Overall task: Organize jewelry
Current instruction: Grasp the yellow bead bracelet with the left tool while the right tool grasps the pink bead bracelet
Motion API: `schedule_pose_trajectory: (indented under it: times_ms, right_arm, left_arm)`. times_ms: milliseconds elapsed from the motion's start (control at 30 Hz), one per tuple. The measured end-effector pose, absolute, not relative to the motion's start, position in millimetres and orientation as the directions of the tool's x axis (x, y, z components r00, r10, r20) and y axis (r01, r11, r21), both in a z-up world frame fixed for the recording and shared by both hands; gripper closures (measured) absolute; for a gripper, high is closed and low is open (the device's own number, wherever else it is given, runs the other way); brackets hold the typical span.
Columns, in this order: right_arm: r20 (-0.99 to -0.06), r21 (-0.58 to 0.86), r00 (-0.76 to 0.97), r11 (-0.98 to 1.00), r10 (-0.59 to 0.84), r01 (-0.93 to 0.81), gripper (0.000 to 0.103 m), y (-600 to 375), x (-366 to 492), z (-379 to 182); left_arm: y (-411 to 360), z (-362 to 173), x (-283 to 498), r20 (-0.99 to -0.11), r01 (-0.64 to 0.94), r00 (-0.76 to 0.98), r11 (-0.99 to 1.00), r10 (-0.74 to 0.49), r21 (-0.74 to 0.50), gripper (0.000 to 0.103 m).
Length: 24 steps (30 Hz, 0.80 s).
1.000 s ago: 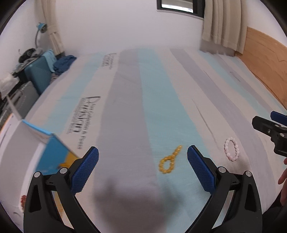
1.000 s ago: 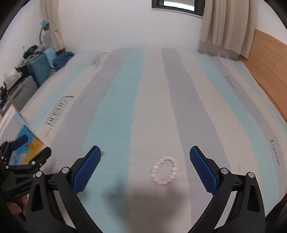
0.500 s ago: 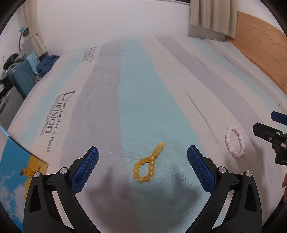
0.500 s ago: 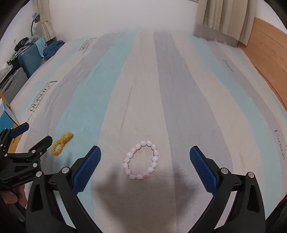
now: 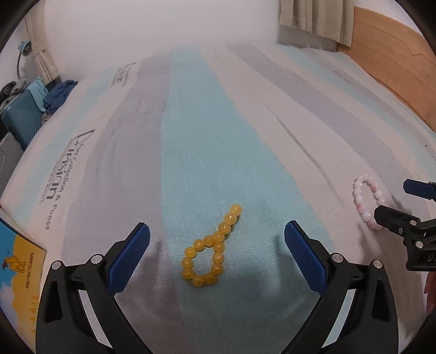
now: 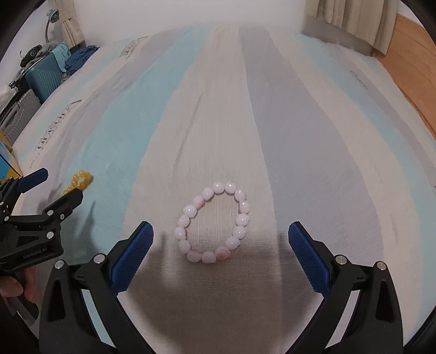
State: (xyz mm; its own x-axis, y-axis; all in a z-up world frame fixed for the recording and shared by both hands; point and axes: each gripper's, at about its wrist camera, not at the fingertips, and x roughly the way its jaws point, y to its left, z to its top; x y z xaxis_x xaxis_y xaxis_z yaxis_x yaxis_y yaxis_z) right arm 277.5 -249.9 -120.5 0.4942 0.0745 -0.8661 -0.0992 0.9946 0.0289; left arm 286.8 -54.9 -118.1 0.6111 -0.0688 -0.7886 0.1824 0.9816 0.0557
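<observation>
A yellow bead bracelet (image 5: 211,250), pinched into a teardrop loop, lies on the striped bedsheet (image 5: 190,141). My left gripper (image 5: 217,260) is open, low over it, with the loop between its blue pads. A pink-white bead bracelet (image 6: 214,222) lies in a ring on the sheet. My right gripper (image 6: 220,261) is open, low over it, the ring's near part between its pads. The pink bracelet (image 5: 365,201) and right gripper also show at the right of the left wrist view; the yellow bracelet (image 6: 79,181) shows partly behind the left gripper in the right wrist view.
A blue and yellow box (image 5: 19,275) sits at the left bed edge. A teal suitcase (image 6: 45,76) with clothes stands beyond the bed's far left. A wooden headboard (image 5: 395,70) runs along the right. Curtains (image 6: 351,21) hang at the back.
Both grippers have moved forward and down onto the bed. Each bracelet has shifted from ahead of the pads to between them and looks much larger. Both grippers stay open.
</observation>
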Motion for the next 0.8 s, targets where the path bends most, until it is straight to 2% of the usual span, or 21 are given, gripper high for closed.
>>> schedule_pose_trajectory:
  times_ms: [500, 600, 633, 700, 767, 800]
  right_arm:
    - [-0.879, 0.044, 0.468, 0.993, 0.089, -0.106, 0.008, -244.1, 288.4, -150.7]
    - [-0.878, 0.031, 0.472, 0.993, 0.080, -0.111, 0.009, -241.4, 289.0, -151.1]
    - [-0.877, 0.026, 0.474, 0.993, 0.076, -0.113, 0.012, -241.5, 288.1, -151.1]
    - [-0.877, 0.016, 0.476, 0.993, 0.069, -0.115, 0.021, -240.6, 288.0, -150.4]
    - [-0.878, 0.011, 0.473, 0.992, 0.068, -0.123, 0.037, -239.1, 287.7, -147.8]
    - [-0.880, 0.006, 0.470, 0.992, 0.066, -0.129, 0.041, -238.2, 287.3, -146.4]
  left_arm:
    - [-47.9, -147.3, 298.9, -0.809, 0.178, 0.581, 0.984, -0.085, 0.025, 0.007]
    - [-48.5, -147.3, 298.8, -0.810, 0.195, 0.577, 0.981, -0.103, 0.014, 0.020]
    - [-48.4, -147.3, 299.0, -0.811, 0.201, 0.575, 0.980, -0.108, 0.012, 0.025]
    - [-49.8, -146.8, 298.6, -0.816, 0.218, 0.564, 0.976, -0.127, -0.001, 0.034]
    - [-50.3, -146.2, 298.3, -0.821, 0.227, 0.554, 0.974, -0.136, -0.008, 0.042]
    - [-50.9, -145.8, 297.6, -0.823, 0.229, 0.551, 0.973, -0.139, -0.012, 0.048]
